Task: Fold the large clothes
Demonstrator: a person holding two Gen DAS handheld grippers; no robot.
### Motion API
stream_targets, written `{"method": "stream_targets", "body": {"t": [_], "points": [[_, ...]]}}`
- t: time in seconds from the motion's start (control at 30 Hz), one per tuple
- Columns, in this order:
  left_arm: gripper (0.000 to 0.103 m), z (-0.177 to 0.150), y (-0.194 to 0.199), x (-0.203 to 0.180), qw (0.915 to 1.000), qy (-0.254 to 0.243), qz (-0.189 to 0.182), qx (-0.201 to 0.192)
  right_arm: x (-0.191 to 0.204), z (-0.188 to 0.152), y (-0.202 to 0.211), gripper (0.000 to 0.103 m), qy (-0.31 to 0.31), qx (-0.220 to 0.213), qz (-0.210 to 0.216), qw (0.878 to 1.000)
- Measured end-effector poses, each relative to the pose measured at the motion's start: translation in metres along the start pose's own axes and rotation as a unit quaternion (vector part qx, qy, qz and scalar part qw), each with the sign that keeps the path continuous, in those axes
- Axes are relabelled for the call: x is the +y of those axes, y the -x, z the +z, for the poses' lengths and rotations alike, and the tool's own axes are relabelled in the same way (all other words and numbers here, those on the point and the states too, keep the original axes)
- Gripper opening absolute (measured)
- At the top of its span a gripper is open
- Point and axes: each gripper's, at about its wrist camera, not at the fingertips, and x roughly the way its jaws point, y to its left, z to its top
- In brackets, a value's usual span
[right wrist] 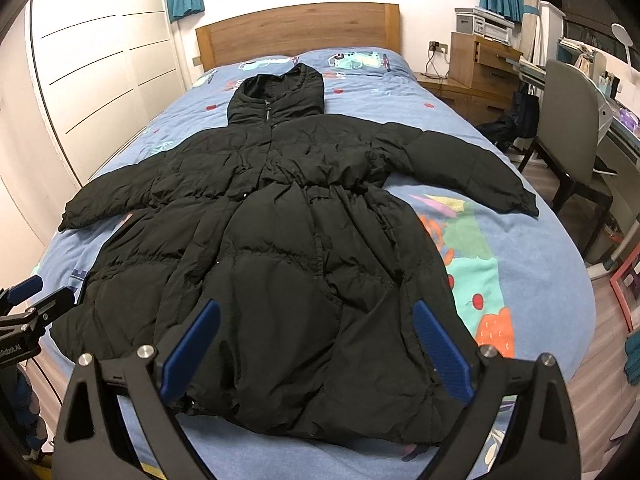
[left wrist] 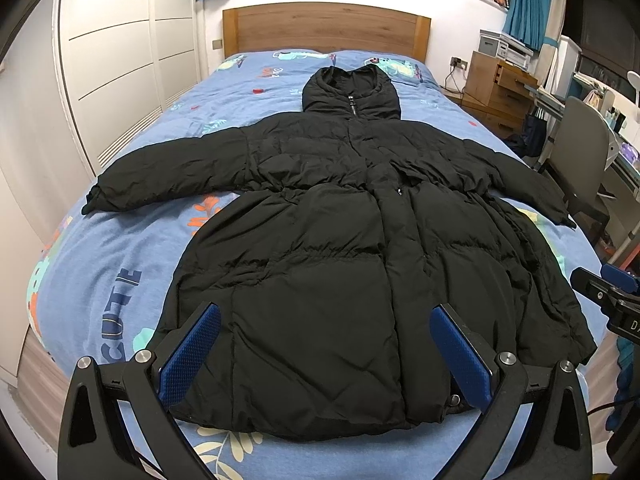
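In the left wrist view, we hold the left gripper (left wrist: 325, 354) with jaws spread wide and empty above the hem of the black coat (left wrist: 328, 216), which lies flat, sleeves out, on the bed (left wrist: 120, 248); we judge folding not yet begun. In the right wrist view, the right gripper (right wrist: 316, 354) hovers likewise, spread and empty; the next move calls for gripping a sleeve or side edge.

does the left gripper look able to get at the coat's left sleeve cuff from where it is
Probably yes. The left gripper hangs open over the hem of the black puffer coat, and the sleeve cuff lies flat on the blue bedspread with nothing over it.
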Motion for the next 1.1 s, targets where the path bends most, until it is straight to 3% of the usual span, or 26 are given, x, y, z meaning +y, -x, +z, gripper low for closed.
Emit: {"method": "stream_targets", "body": {"t": [0.27,0.63,0.87,1.1], "points": [[0.102,0.0,-0.001,0.001,1.0,0.0,-0.001,0.005,0.0,-0.001,-0.003,0.098,-0.003,0.013,-0.008,1.0],[0.102,0.0,-0.002,0.003,1.0,-0.002,-0.005,0.008,-0.009,-0.003,-0.025,0.098,-0.062,0.101,0.01,0.993],[0.102,0.0,-0.002,0.002,1.0,-0.002,-0.005,0.008,-0.001,-0.001,-0.028,0.098,-0.066,0.118,0.029,0.99],[0.102,0.001,-0.006,0.006,0.9999,0.006,0.004,0.013,0.003,0.0,-0.027,0.098,-0.044,0.106,0.016,0.993]]}}
